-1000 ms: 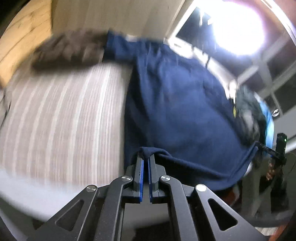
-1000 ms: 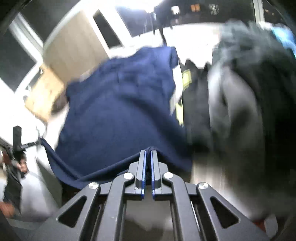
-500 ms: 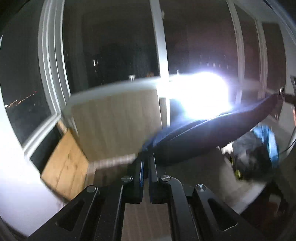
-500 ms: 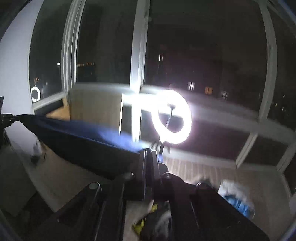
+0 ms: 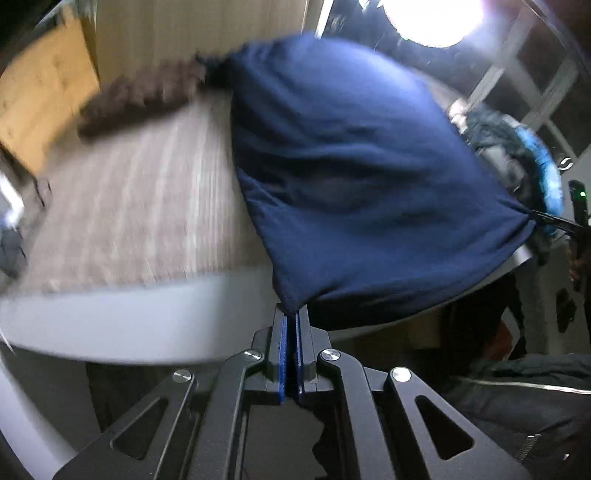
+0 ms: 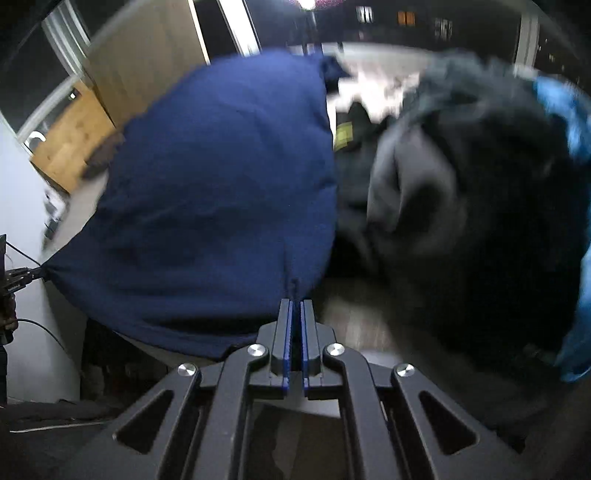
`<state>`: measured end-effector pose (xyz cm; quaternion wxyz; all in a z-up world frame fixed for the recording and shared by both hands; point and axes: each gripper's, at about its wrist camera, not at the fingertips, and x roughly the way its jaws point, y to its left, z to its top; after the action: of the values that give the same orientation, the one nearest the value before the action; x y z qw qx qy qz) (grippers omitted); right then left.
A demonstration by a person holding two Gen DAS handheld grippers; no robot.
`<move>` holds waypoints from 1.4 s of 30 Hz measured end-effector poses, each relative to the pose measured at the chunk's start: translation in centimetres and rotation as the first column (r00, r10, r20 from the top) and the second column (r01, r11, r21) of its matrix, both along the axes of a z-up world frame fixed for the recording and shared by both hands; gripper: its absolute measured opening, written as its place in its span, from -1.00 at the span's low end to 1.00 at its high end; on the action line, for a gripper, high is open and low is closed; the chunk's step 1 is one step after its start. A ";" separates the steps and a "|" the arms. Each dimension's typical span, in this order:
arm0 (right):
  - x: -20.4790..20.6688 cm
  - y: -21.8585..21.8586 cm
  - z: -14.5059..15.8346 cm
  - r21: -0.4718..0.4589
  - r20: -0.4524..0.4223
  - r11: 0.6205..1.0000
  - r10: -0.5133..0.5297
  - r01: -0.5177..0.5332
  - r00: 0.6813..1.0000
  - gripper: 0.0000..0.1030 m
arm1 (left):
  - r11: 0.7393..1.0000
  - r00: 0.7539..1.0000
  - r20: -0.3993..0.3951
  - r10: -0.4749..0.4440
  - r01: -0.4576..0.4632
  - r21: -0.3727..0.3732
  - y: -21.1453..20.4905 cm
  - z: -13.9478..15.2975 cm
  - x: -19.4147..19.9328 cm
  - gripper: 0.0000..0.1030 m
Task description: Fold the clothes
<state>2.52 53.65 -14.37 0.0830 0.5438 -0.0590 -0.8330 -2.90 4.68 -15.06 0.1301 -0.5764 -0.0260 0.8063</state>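
A navy blue garment (image 5: 351, 166) billows in the air above the striped bed surface (image 5: 140, 206), stretched between both grippers. My left gripper (image 5: 291, 314) is shut on one bottom corner of it. In the right wrist view the same navy garment (image 6: 221, 192) fills the left half, and my right gripper (image 6: 296, 304) is shut on its other bottom corner. The right gripper (image 5: 546, 218) also shows at the far right of the left wrist view, pinching the cloth, and the left gripper (image 6: 35, 275) appears at the left edge of the right wrist view.
A brown fuzzy item (image 5: 140, 96) lies at the far end of the bed. A pile of dark and bright blue clothes (image 6: 480, 192) sits on the right, with a yellow patch (image 6: 343, 134) showing. A wooden panel (image 5: 40, 92) and a bright lamp (image 5: 432, 18) stand behind.
Half a second ago both grippers had swung the garment up high toward the windows; now they have come back down and the cloth balloons over the bed.
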 end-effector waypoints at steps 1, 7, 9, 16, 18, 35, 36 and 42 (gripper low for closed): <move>0.4 -0.5 -1.3 0.039 0.031 0.999 0.013 -0.014 0.999 -0.93 | 1.000 1.000 0.018 0.001 -0.001 -0.002 0.1 -0.9 0.2 -0.94; 1.6 -0.9 -1.9 0.074 0.057 0.997 0.026 -0.030 0.998 -0.92 | 1.000 0.999 0.029 0.012 -0.013 0.022 -0.2 -1.2 1.3 -0.94; 0.9 -0.9 -1.7 0.069 0.057 0.997 0.023 -0.027 0.998 -0.92 | 0.999 0.999 0.019 0.029 -0.030 0.025 -0.7 -0.8 1.6 -0.94; -0.6 -0.6 -3.5 0.114 0.179 0.991 0.052 -0.073 0.982 -0.84 | 1.000 0.994 0.109 0.013 -0.013 -0.010 -0.5 -1.9 2.0 -0.84; -0.3 0.0 -2.8 0.118 0.204 0.992 0.025 -0.050 0.979 -0.61 | 0.999 0.994 0.105 0.037 -0.035 -0.017 -1.4 -1.0 2.0 -0.84; -15.7 -9.0 8.8 0.066 -0.112 0.995 0.080 -0.073 0.990 -0.28 | 0.985 0.970 -0.234 -0.065 0.025 -0.170 -3.2 9.7 -22.6 -0.33; -16.6 -9.9 8.4 0.073 -0.107 0.994 0.086 -0.079 0.990 -0.28 | 0.984 0.969 -0.236 -0.069 0.027 -0.174 -3.2 9.2 -24.6 -0.32; -21.0 -14.1 6.3 0.060 -0.082 0.995 0.086 -0.082 0.993 -0.28 | 0.986 0.979 -0.198 -0.057 0.025 -0.163 -4.0 5.5 -36.0 -0.30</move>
<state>-18.46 39.52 -8.07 0.1049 0.5124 -0.0089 -0.8522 -38.85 0.70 -9.56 0.1022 -0.5005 0.0639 0.8573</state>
